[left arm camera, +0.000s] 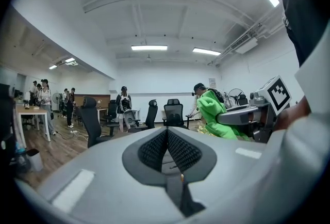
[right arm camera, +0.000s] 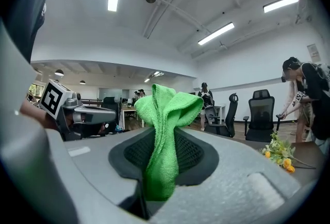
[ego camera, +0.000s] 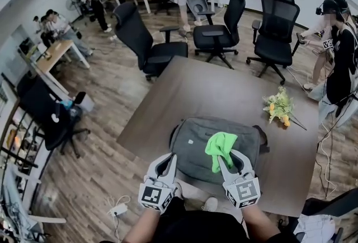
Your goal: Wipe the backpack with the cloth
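Item: backpack (ego camera: pixel 197 153). Grey, soft, lying flat on the near part of a brown table (ego camera: pixel 196 88), close to the edge nearest the person.

Item: cloth (right arm camera: pixel 166 132). Bright green and bunched. It is pinched between the two jaws of the right gripper (ego camera: pixel 226 159), with its lower end caught deep between the dark ribbed pads. The rest rises past the tips and folds over in a loose crown. In the head view the free part lies over the middle of the backpack, just ahead of the jaws. Whether it touches the fabric cannot be made out.

Item: left gripper (ego camera: pixel 169 157). Its jaws are brought together with the pads meeting and nothing between them. It is held over the near left part of the backpack, beside the right gripper and a little apart from it. The cloth is to its right, not touching it.

Item: bunch of flowers (ego camera: pixel 279 107). Yellow blooms with green leaves, lying on the table's right side, well apart from the backpack.

Surroundings: black office chairs (ego camera: pixel 146 40) stand on the wooden floor beyond the table. Several people stand or sit farther back, and one stands at the right edge.
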### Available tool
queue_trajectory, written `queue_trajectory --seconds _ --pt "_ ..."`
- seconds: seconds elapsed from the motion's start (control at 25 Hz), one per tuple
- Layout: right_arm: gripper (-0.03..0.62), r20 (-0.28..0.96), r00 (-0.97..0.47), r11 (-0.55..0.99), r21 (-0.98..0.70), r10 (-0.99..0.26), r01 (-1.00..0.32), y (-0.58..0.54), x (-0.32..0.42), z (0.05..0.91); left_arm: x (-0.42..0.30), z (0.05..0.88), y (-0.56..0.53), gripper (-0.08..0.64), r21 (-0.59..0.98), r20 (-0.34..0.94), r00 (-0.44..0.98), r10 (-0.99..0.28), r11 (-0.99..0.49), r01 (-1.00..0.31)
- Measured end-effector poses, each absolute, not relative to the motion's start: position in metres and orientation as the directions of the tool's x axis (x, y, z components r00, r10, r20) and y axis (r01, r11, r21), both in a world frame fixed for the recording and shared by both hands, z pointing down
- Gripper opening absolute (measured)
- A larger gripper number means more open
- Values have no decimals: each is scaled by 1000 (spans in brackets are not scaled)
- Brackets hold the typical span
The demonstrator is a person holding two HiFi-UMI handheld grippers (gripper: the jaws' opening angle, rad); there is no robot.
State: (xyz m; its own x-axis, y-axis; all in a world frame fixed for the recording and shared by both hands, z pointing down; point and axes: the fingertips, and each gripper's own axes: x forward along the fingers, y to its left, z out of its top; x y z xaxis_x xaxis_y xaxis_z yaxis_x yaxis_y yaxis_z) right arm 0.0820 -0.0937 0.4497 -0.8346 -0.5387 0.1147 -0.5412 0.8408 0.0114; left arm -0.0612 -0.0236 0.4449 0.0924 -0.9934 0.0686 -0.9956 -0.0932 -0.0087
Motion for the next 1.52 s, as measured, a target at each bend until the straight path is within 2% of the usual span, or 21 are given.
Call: queue_trajectory --seconds 0.56,0.96,1.2,1.52 --pt "104 194 -750 766 17 -632 -642 -137 20 468 -129 467 -101 18 9 110 250 -962 -251 -968" --pt "103 306 -680 702 -53 -666 -711 -150 -19 523 -161 518 -136 18 83 170 380 -909 -371 -925" --pt "104 399 -647 684 -64 -650 -727 -154 -47 560 -164 533 -146 18 93 200 450 -870 -441 -893" --pt "104 501 -605 664 -77 -619 -744 -164 -63 594 -181 551 -152 18 103 229 478 -848 -467 -878"
